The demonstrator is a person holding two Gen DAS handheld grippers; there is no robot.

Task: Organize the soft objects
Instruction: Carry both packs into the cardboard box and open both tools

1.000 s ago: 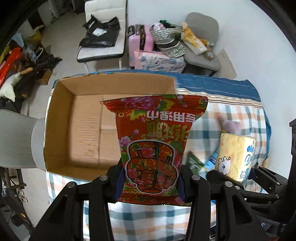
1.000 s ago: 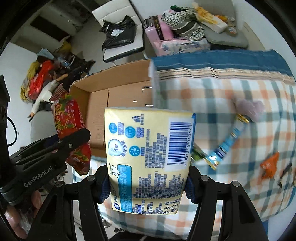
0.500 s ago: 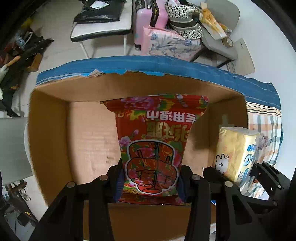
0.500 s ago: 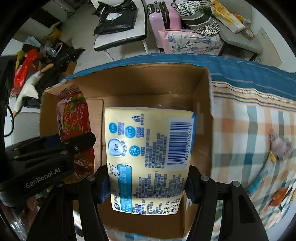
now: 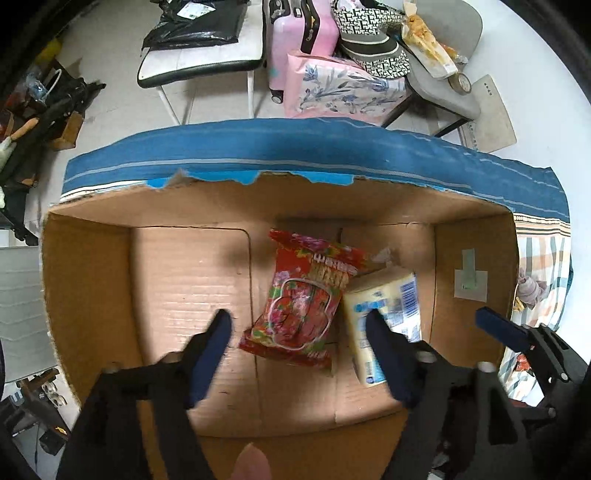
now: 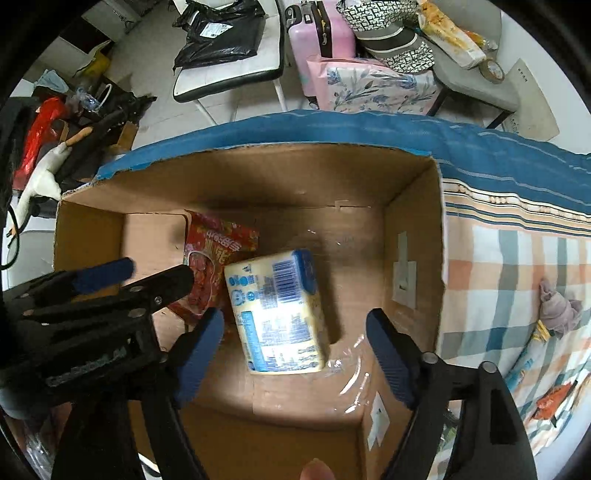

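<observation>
- The red snack bag [image 5: 303, 295] lies on the floor of the cardboard box [image 5: 184, 295], near the middle, its printed face up and blurred in both views.
- The yellow tissue pack [image 6: 277, 314] lies inside the box too, just right of the red snack bag and touching it; the bag's right edge rests over the pack's corner in the left wrist view.
- The left claw [image 5: 299, 354] hangs over the box with its jaws spread wide, holding nothing; its right finger hides part of the yellow tissue pack.
- The right claw [image 6: 295, 350] is also spread and empty above the box; the left claw's body covers the lower part of the red snack bag in this view.
- A grey strip of tape [image 5: 471, 280] sits on the box's right inner wall.
- The box stands on a desk under a checked cloth [image 6: 517, 277] with a blue border.
- Right of the box, on the cloth, lies a small greyish-pink soft thing [image 6: 557, 306], hard to identify.
- Beyond the box's far side stands a pink suitcase [image 6: 321, 33], cut off at the top.
</observation>
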